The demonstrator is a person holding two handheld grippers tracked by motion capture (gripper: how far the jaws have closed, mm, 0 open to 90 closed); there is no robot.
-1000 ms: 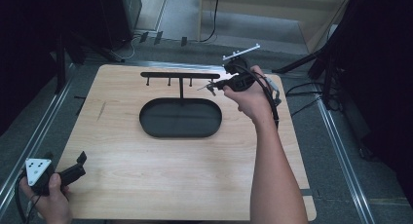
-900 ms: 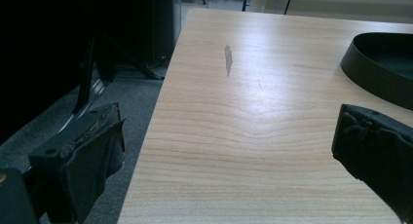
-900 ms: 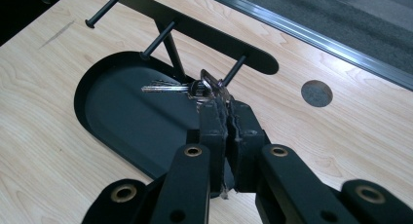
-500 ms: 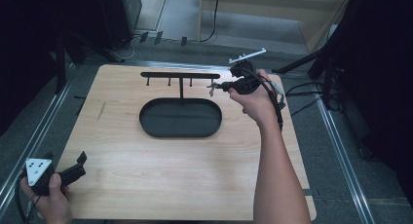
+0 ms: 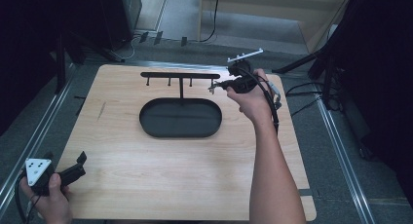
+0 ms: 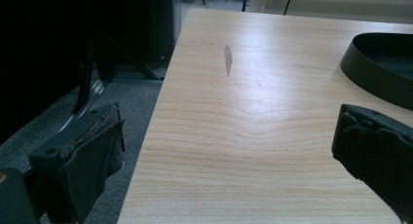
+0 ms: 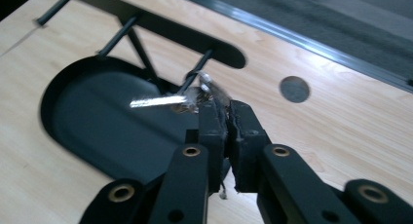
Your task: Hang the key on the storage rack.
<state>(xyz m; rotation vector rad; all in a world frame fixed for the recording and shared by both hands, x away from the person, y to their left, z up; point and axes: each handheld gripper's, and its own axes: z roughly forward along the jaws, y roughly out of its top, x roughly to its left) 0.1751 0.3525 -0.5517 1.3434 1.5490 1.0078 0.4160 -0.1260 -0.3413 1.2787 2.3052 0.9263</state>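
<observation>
My right gripper (image 7: 221,107) clamps a small shiny trinket (image 7: 192,95) at the rack's end peg (image 7: 197,70), near the counter's far edge. My left gripper (image 6: 229,151) idles agape. A slight misalignment could drop it.

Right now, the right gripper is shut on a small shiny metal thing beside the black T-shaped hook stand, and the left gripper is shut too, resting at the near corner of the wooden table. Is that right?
Not quite. The left gripper is open: the left gripper view shows its jaws wide apart with bare wooden table between them. The rest holds: the right gripper is shut on the small shiny metal thing by the black hook stand.
</observation>
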